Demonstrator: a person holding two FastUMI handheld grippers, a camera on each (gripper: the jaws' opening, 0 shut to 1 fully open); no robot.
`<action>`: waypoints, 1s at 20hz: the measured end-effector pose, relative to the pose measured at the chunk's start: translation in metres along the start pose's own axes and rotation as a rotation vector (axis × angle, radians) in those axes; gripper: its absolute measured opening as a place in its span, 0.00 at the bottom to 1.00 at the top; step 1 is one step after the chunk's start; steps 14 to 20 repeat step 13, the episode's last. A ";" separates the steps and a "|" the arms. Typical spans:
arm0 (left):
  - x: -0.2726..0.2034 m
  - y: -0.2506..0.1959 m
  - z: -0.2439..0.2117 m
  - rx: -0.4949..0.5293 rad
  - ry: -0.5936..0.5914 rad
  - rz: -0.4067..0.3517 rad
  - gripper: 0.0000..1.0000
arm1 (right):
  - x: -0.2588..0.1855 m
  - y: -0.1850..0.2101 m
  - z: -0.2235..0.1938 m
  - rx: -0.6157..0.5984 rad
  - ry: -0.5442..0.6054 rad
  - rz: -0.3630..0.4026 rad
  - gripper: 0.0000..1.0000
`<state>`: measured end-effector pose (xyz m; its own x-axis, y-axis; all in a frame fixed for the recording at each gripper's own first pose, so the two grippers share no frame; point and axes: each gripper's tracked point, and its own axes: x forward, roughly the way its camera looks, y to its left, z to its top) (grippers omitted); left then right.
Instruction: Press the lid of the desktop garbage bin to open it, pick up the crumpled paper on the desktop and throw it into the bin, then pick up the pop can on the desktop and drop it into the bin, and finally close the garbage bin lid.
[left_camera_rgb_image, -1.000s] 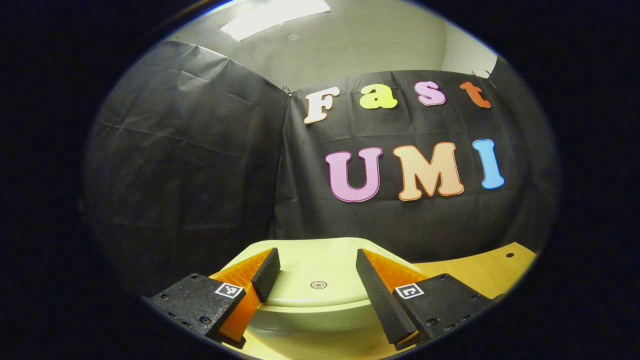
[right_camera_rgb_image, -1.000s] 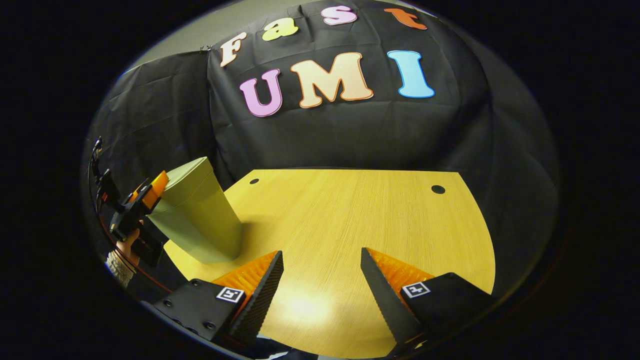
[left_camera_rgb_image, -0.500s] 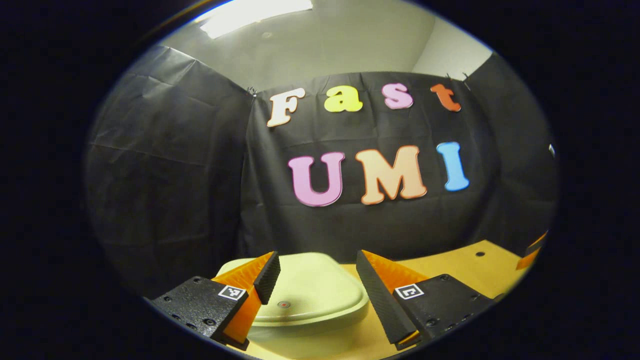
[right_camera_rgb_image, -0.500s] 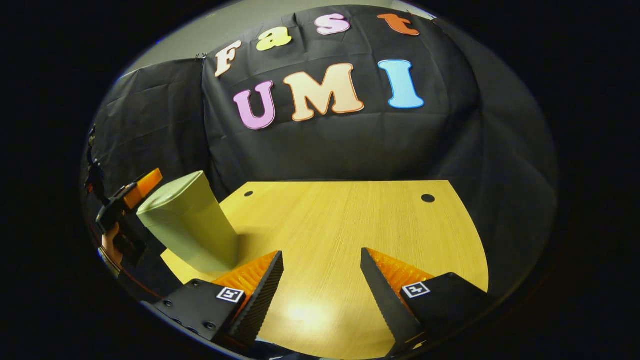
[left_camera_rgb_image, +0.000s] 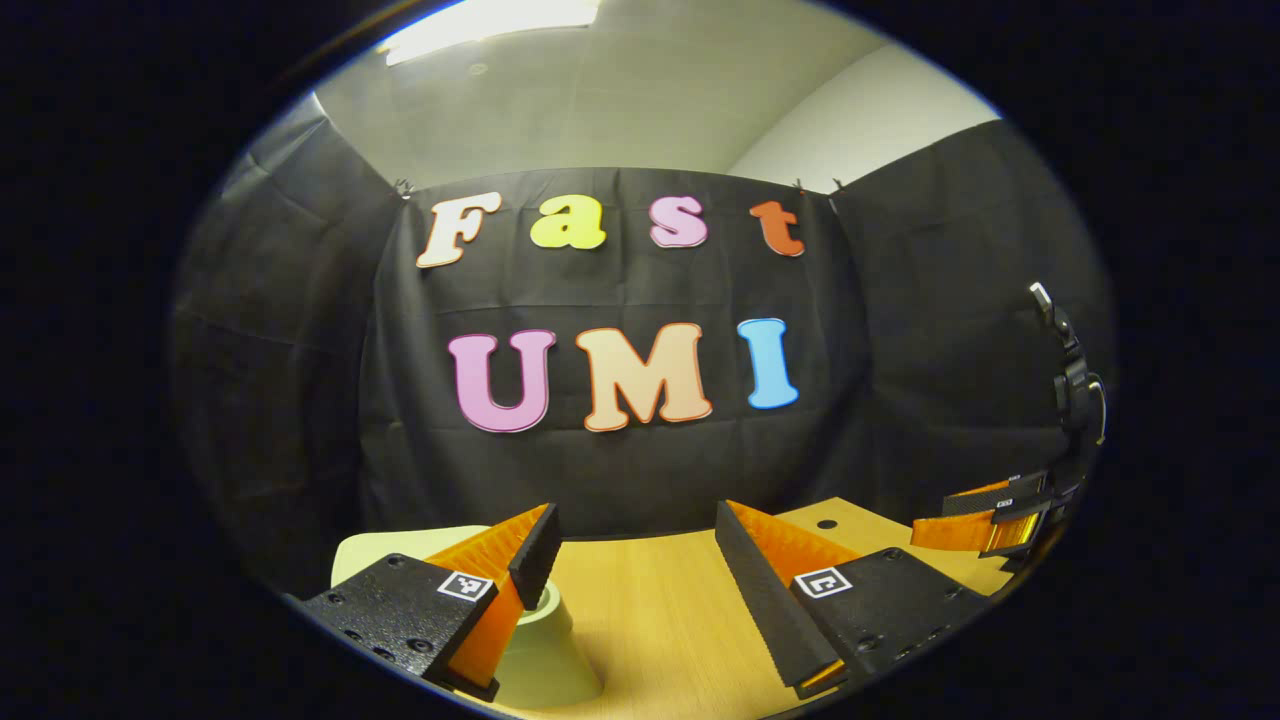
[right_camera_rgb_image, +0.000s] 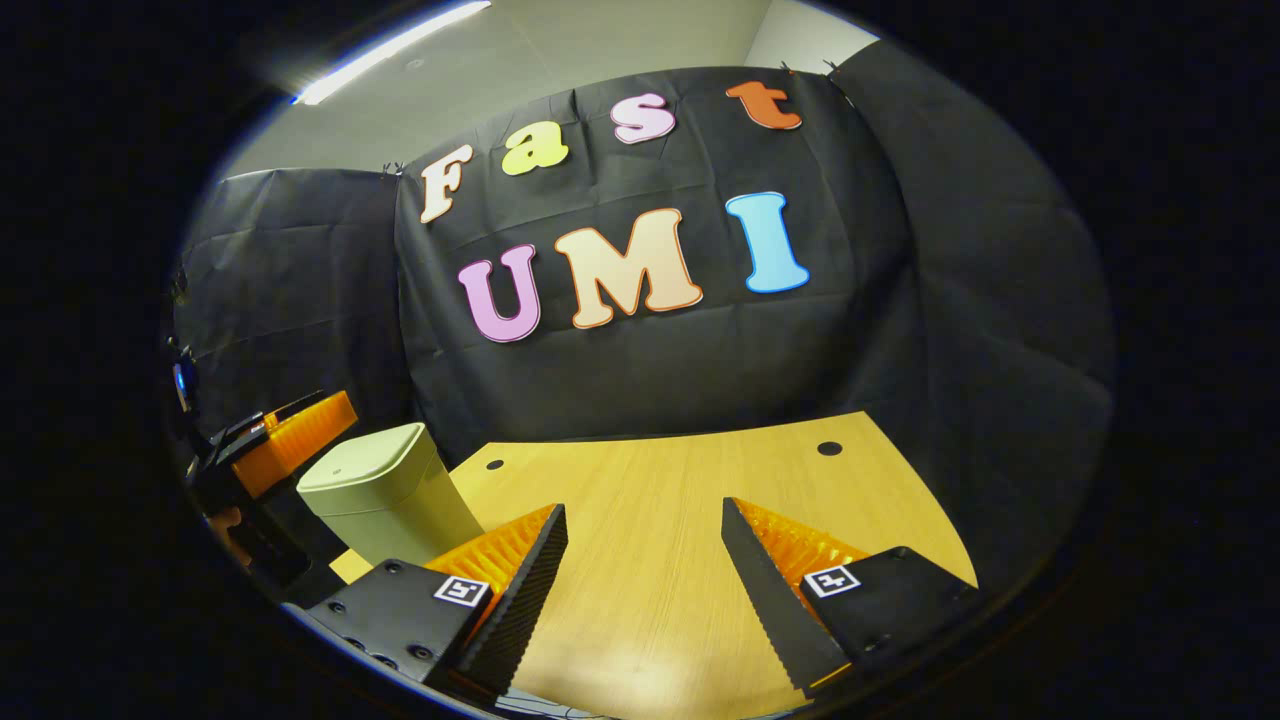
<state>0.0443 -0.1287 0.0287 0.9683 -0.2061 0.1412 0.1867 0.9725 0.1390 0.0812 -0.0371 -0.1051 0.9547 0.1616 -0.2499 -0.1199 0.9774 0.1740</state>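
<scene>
The pale green plastic desktop bin (right_camera_rgb_image: 385, 495) tapers toward its base, and its rounded lid (right_camera_rgb_image: 365, 463) sits closed and flat on top. It stands at the left edge of the light wooden desktop (right_camera_rgb_image: 690, 520), near the left gripper (left_camera_rgb_image: 630, 585), whose fingers are spread apart over bare wood with nothing between them. The right gripper (right_camera_rgb_image: 645, 590) hangs above the desktop's near middle, fingers likewise apart and empty. Two small dark holes mark the desk's far side. Black cloth walls the booth beneath a pale ceiling (left_camera_rgb_image: 600, 90) with a bright strip light.
</scene>
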 end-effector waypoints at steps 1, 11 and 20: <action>-0.002 -0.009 -0.006 -0.007 0.008 -0.033 0.94 | -0.006 -0.001 -0.006 -0.010 -0.003 -0.023 0.98; -0.014 0.017 -0.026 -0.049 0.044 -0.041 0.95 | -0.043 0.006 -0.018 0.062 -0.020 -0.091 0.94; -0.017 0.025 -0.025 -0.061 0.039 -0.034 0.98 | -0.046 0.005 -0.011 0.062 -0.047 -0.107 0.98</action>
